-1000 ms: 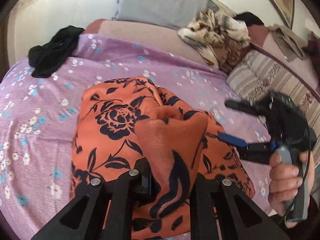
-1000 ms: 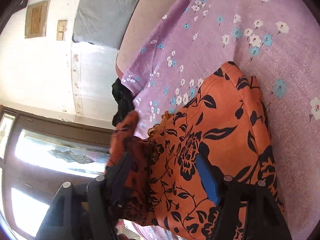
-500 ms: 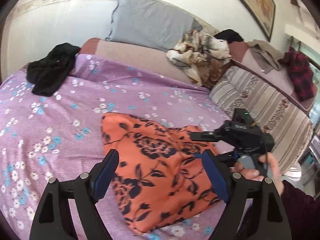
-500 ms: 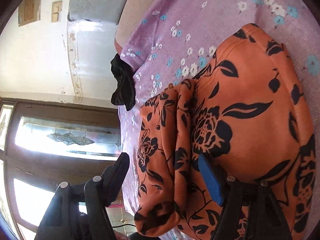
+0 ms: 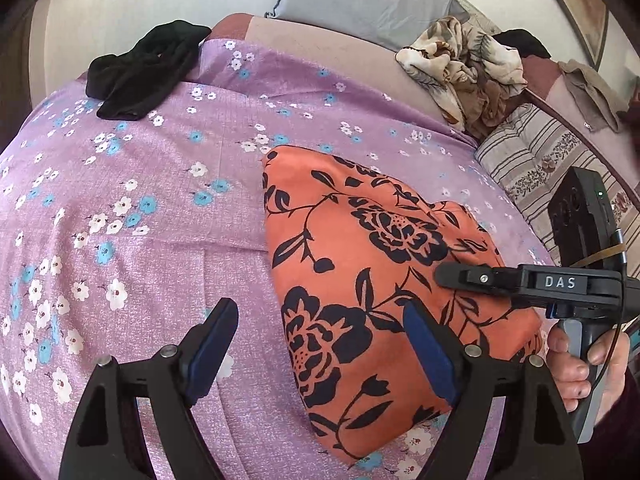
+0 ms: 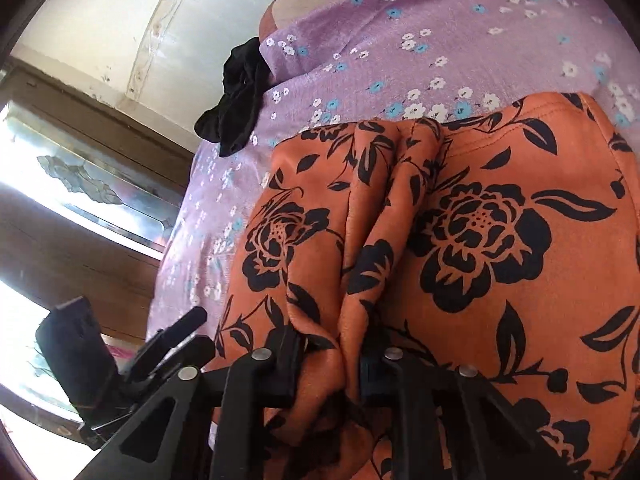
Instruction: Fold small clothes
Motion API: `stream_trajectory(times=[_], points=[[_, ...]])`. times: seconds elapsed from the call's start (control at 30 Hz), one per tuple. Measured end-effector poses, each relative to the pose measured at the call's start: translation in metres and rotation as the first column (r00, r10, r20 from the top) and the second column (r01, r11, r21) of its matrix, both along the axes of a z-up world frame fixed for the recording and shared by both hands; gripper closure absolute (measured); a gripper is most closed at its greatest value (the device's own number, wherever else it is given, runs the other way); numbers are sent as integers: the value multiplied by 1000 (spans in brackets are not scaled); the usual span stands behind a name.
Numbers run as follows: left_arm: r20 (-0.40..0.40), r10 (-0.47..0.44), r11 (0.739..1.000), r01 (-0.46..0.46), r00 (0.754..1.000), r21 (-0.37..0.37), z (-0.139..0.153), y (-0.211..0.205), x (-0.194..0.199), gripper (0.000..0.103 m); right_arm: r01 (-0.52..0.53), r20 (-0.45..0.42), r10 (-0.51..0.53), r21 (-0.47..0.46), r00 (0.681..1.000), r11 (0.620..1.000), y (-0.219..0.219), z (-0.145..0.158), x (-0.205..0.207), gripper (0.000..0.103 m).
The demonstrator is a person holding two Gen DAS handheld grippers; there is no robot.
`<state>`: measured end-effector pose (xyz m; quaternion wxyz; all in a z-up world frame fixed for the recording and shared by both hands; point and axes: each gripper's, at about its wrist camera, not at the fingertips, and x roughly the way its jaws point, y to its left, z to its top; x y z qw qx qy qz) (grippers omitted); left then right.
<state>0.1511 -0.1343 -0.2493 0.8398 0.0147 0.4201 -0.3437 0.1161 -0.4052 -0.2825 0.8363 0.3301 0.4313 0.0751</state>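
An orange garment with black flowers [image 5: 360, 248] lies folded on the purple flowered bedspread [image 5: 140, 208]. My left gripper [image 5: 320, 344] is open and empty, hovering over the garment's near left edge. My right gripper [image 6: 328, 364] is shut on a bunched fold of the orange garment [image 6: 460, 240] at its edge. It also shows in the left wrist view [image 5: 532, 284] at the garment's right side, held by a hand.
A black garment [image 5: 148, 68] lies at the bed's far left corner. A grey pillow [image 5: 360, 0] and a beige patterned cloth pile [image 5: 468, 60] lie at the back. A striped cushion [image 5: 540, 160] sits at right. A window [image 6: 60, 200] is beside the bed.
My left gripper let go of the orange garment, opened and drew back. My right gripper, open earlier, has closed on a fold of the garment.
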Motion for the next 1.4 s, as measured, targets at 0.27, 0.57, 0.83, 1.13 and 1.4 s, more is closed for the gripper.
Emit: stream_trajectory(times=[0.27,0.57,0.83,1.13,1.4], points=[[-18,-52,996,51,998,-71,4,-18,-7,18,164,97,-154,-106,983,981,-57,42,-68,86],[-18,-111,993,111,994,47,-13,-66,-22,18,226,-124,-218,53,968,973,-110,-7,-92,75],[-39,-120,991,122,992,57,-19,-65,-19,18,280,2,-288,234,958,931,-146,-3,-67,25],[56,-118,990,113,991,86,-16,-67,-30,18,268,30,-270,44,963,962,-136,-1,-10,73],[53,-69,990,62,996,128,-30,-74,-31,9,283,-76,-305,-212,949,935,-140,-25,15,80]])
